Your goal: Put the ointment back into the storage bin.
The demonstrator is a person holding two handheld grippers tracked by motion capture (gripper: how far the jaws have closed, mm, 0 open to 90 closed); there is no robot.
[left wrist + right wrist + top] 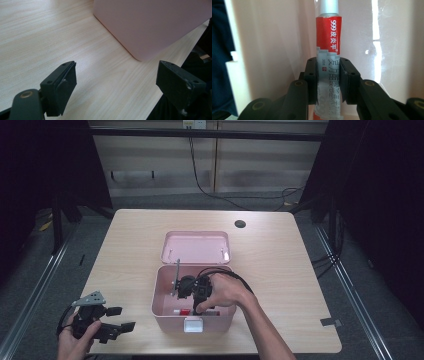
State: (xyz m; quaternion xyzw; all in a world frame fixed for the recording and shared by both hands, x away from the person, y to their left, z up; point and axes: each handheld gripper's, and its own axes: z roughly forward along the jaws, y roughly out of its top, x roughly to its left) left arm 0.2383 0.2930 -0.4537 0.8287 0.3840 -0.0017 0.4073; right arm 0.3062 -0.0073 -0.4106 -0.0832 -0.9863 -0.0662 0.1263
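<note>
Right gripper (328, 80) clamps mid-body on the light, soft, squashable ointment tube (329, 45); left gripper (116, 80) gapes idle.

One pink box (165, 312), one red-and-silver tube (328, 50), two tools, left (122, 319) and right (328, 80)

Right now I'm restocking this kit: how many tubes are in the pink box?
1: a red tube held in the right tongs inside the box. The hand may hide others.

Overhead forward-down; claw cameras close on box (165, 312).
</note>
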